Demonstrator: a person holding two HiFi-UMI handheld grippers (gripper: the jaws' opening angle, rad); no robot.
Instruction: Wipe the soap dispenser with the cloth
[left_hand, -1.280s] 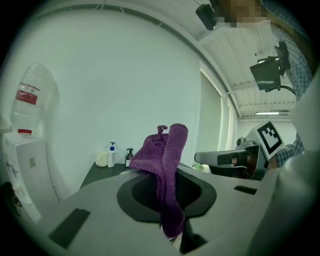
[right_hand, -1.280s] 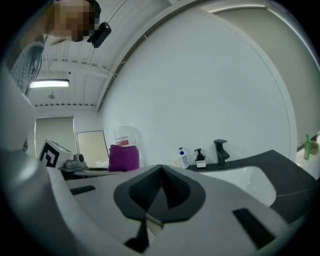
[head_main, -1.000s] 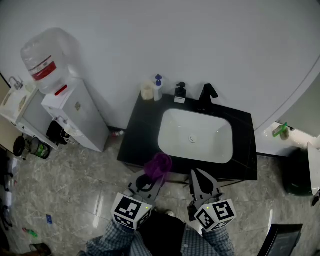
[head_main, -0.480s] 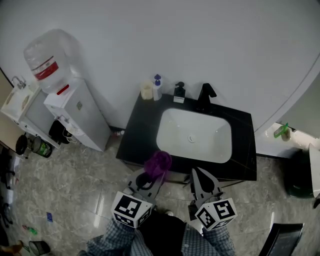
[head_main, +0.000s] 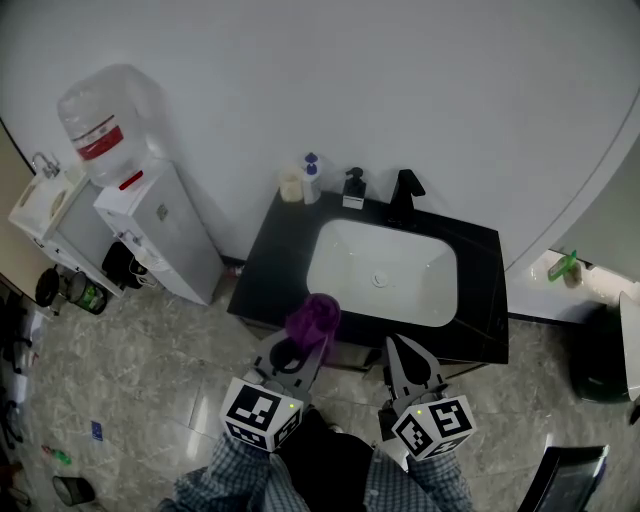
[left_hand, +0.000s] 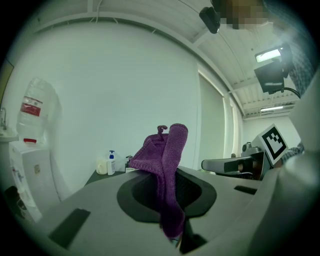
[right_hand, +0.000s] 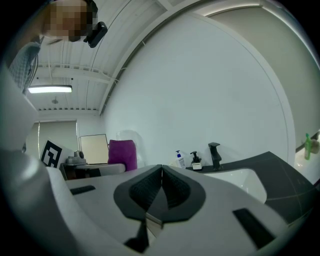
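A black soap dispenser (head_main: 353, 188) with a white label stands at the back of the black counter (head_main: 270, 262), left of the black faucet (head_main: 404, 192); it also shows small in the right gripper view as the soap dispenser (right_hand: 196, 162). My left gripper (head_main: 302, 347) is shut on a purple cloth (head_main: 314, 318), held in front of the counter's near edge; the purple cloth (left_hand: 167, 170) sticks up between the jaws. My right gripper (head_main: 402, 352) is shut and holds nothing, also short of the counter.
A white sink basin (head_main: 380, 270) fills the counter's middle. A blue-topped pump bottle (head_main: 311, 178) and a cream cup (head_main: 290, 185) stand at the back left. A water cooler (head_main: 140, 205) is left of the counter, a dark bin (head_main: 598, 350) at right.
The view has shifted slightly forward and up toward the counter. Both grippers keep their pose, the cloth still held in the left one.
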